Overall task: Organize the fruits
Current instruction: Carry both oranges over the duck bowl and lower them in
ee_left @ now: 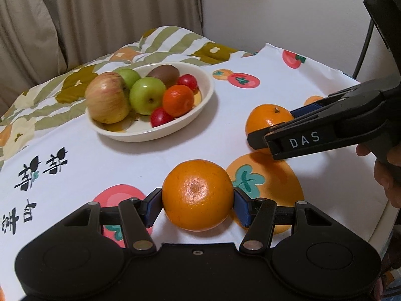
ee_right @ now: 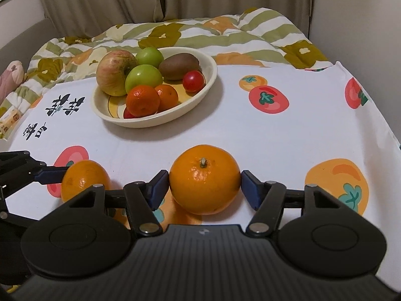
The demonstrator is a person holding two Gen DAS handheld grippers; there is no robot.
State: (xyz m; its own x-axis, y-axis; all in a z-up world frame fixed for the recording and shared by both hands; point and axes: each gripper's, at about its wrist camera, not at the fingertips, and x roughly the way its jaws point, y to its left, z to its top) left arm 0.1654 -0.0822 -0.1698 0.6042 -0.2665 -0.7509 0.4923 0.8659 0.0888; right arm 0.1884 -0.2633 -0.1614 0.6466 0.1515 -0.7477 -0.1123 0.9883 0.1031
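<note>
Two oranges sit on the cloth-covered surface [ee_right: 250,135], each between the pads of a hand-held gripper. In the left wrist view, the left gripper [ee_left: 198,202] is clamped on the near orange [ee_left: 198,194] at lower centre, both blue pads against its sides. In the right wrist view, the right gripper [ee_right: 204,185] brackets the stemmed orange [ee_right: 204,179] at lower centre; the left pad touches the peel, while a sliver of gap shows at the right pad, so no firm grip yet. The cream bowl [ee_right: 200,97], upper left of centre, already holds apples, a kiwi, small red fruits and tangerines. The likely risks: a round orange slipping from a partial pinch and rolling off the surface edge, or dislodging the piled fruit when dropped into the crowded bowl.
</note>
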